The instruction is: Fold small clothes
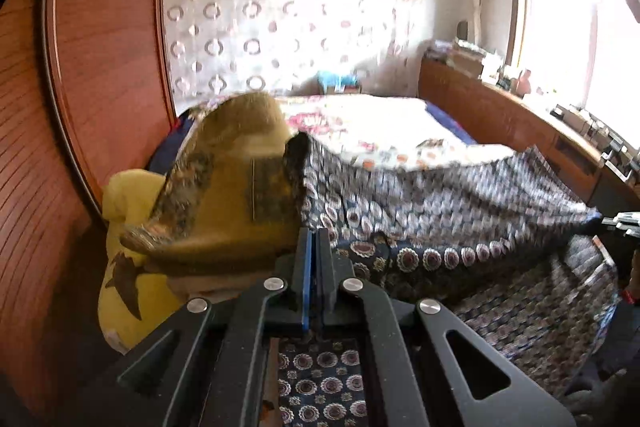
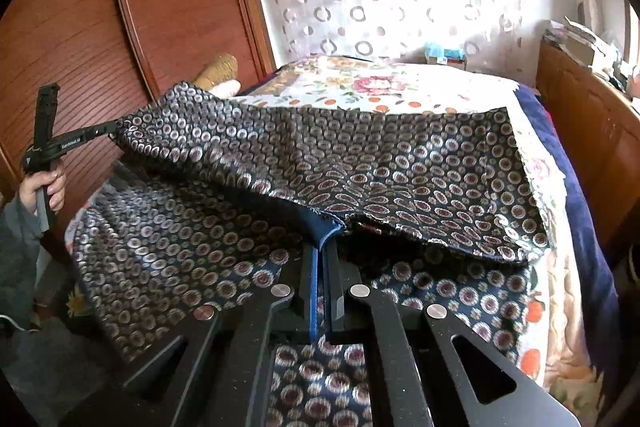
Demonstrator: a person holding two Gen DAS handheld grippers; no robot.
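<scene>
Overhead, so to speak, a dark patterned cloth (image 2: 360, 163) is held stretched above the bed (image 2: 400, 87) between the two grippers. The left gripper (image 1: 314, 239) is seen with its jaws pressed together on one corner of the cloth, and the right gripper (image 2: 326, 247) is likewise clamped tight on a blue-hemmed edge. In the right wrist view the left gripper (image 2: 112, 129) is shown at the far left, gripped by the person's left hand (image 2: 54, 185), with the cloth drawn taut from its tip. Part of the cloth is draped down over the floral bedspread (image 1: 380, 131). A yellow pillow (image 1: 128, 267) is seen beside the wooden headboard (image 1: 100, 47).
</scene>
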